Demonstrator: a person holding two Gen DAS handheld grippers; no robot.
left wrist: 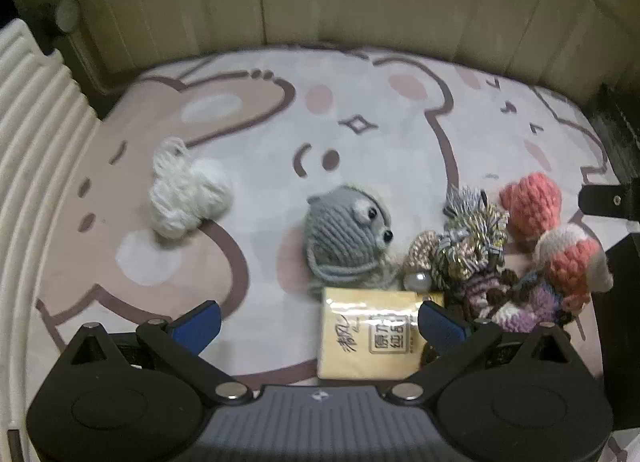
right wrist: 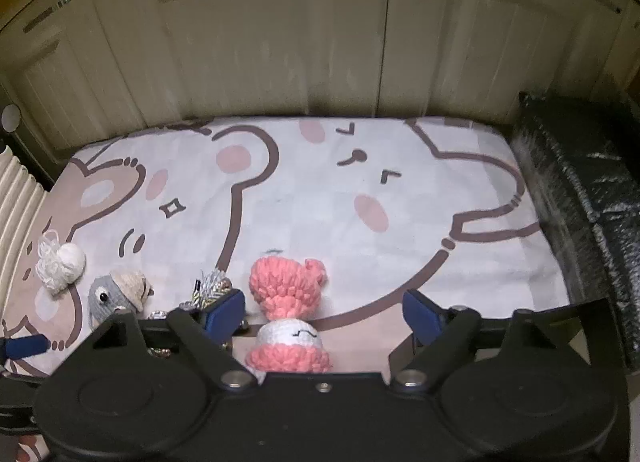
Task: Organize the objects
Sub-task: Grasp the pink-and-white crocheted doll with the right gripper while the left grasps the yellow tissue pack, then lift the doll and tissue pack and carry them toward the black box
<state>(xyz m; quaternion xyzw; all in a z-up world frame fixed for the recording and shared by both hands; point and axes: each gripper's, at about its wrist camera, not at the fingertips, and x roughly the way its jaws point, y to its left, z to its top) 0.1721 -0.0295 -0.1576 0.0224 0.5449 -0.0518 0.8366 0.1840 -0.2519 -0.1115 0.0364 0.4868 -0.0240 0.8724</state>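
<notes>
Both grippers hang wide open and empty over the cartoon mat (right wrist: 360, 182): the left gripper (left wrist: 320, 322) above the tissue pack (left wrist: 368, 334), the right gripper (right wrist: 324, 310) straddling, apparently untouched, the pink-and-white crochet toy (right wrist: 290, 318).

Your left tongs (left wrist: 320, 322) fill the bottom of the frame: black teardrop housings, silver pivot screws, blue ribbed pads (left wrist: 200, 322), and a grey ridged centre plate with a small emblem. Your right tongs (right wrist: 324, 314) match, with a black centre.
</notes>
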